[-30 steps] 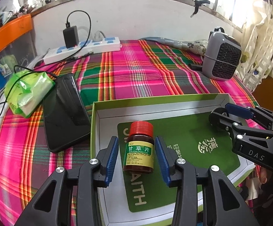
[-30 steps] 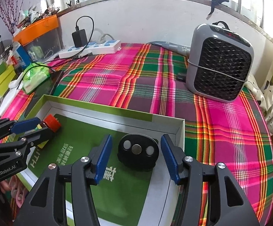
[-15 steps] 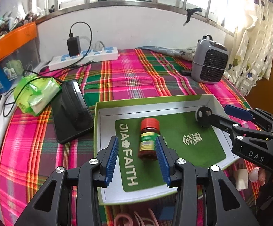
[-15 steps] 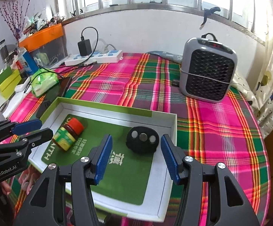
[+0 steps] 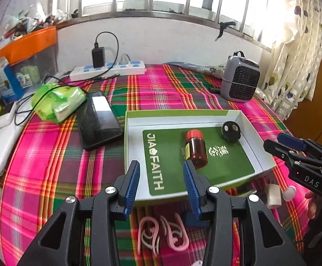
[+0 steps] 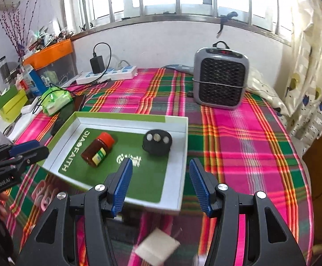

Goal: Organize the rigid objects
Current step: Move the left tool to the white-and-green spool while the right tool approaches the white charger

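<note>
Both grippers, left [image 5: 161,177] and right [image 6: 158,177], have been drawn back with fingers spread and empty; the red-capped amber glass bottle [image 5: 196,148] and black round disc [image 5: 230,130] are left lying in the green-rimmed white cardboard tray [image 5: 183,117], so both placements appear done.

Bottle [image 6: 98,149] and black disc [image 6: 157,142] in box [image 6: 184,137]

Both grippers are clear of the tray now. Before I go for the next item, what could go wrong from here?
1. The brown glass pill bottle with the red cap lies on its side in the shallow green-rimmed cardboard tray; a nudge could probably roll it.
2. The tray's near edge seems to overhang the plaid-covered table, so pressing there may tip it.
3. The pink plastic clips and small white cube sit under the open left gripper, easily knocked.
</note>
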